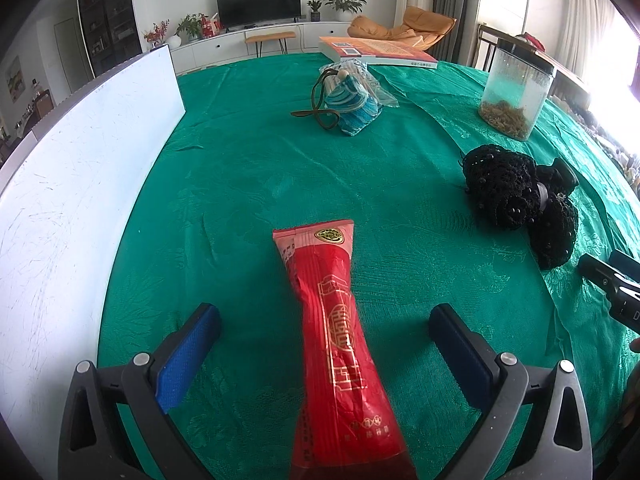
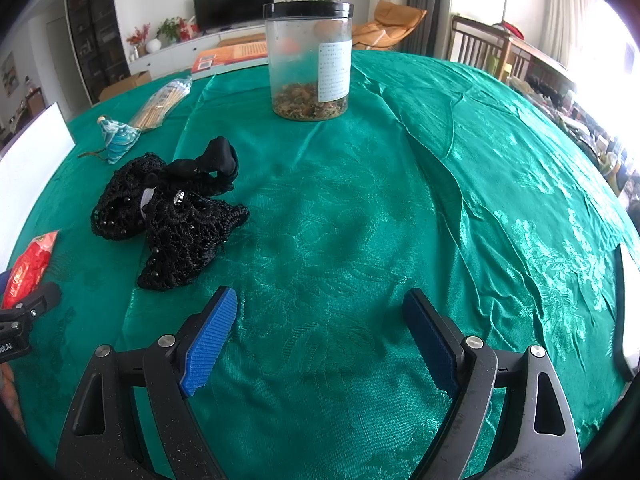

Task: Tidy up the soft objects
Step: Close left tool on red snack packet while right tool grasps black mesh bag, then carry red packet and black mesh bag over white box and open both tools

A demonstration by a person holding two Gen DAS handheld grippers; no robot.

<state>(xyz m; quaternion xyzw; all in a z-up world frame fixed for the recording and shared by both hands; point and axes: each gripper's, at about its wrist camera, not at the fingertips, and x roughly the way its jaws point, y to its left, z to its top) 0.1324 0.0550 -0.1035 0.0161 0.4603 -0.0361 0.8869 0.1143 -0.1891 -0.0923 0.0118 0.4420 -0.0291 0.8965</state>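
Red packet (image 1: 340, 344) lying lengthwise between wide-spread left gripper (image 1: 324, 336) pads, untouched, on green tabletop (image 1: 248, 168). Right gripper (image 2: 320, 320) wide, empty, nearer black lace bundle (image 2: 168, 216).

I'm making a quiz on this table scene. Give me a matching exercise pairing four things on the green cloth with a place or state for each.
Things:
1. red packet
2. clear jar
3. black lace bundle
4. right claw

Places or states:
A. upright, black lid on, dried bits at the bottom
B. lying between the open pads of the left claw
C. open, nothing between its pads
D. crumpled in a heap on the cloth

Pairs: 1-B, 2-A, 3-D, 4-C
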